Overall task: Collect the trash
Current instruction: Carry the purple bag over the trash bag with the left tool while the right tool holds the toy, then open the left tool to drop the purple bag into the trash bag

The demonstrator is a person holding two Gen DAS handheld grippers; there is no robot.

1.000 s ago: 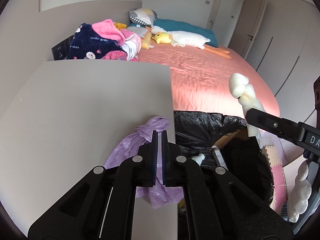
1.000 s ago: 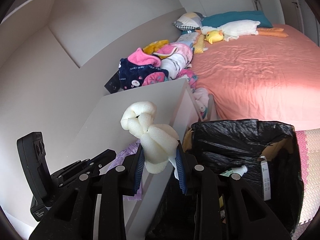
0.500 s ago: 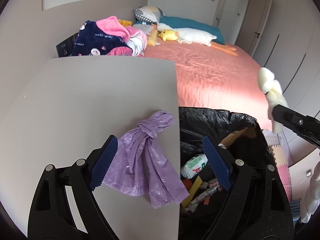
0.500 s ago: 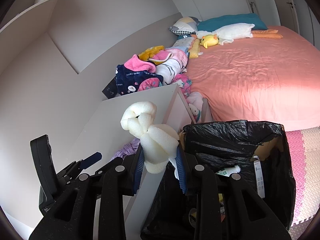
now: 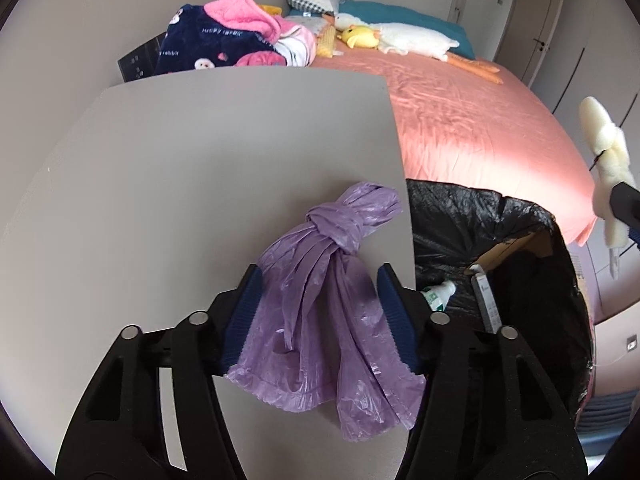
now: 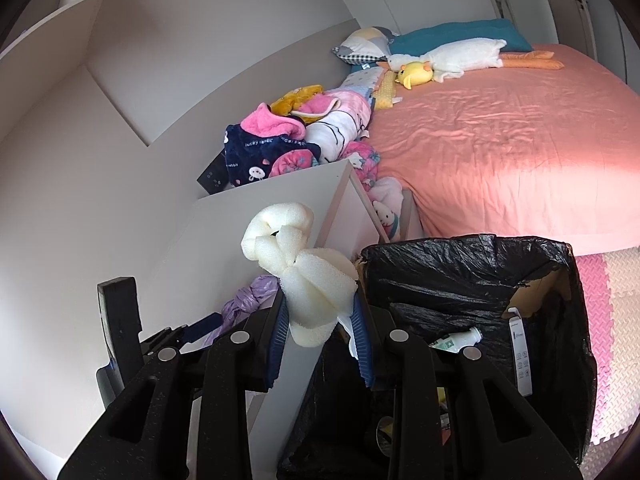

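Observation:
A knotted purple plastic bag (image 5: 320, 312) lies on the grey tabletop (image 5: 192, 184), at its right edge. My left gripper (image 5: 319, 272) points down over it. Its jaws are closing with the bag between them, and the blue pads stand at the bag's sides without squeezing it. Beside the table stands a box lined with a black trash bag (image 6: 460, 242), with a small bottle and packaging inside. My right gripper (image 6: 320, 304) is shut on a twisted piece of white foam (image 6: 308, 280), held above the gap between table and bin. The foam (image 5: 604, 148) also shows at the right of the left wrist view.
A bed with a pink sheet (image 5: 460, 120) runs behind the table and bin, with plush toys and pillows at its head. A pile of clothes (image 5: 232, 40) sits at the table's far edge. Pink and white foam mats (image 6: 600, 304) cover the floor right of the bin.
My left gripper went from shut to wide open, then narrowed, and sank until its pads flank the purple bag. The right gripper stayed in place, still holding the foam.

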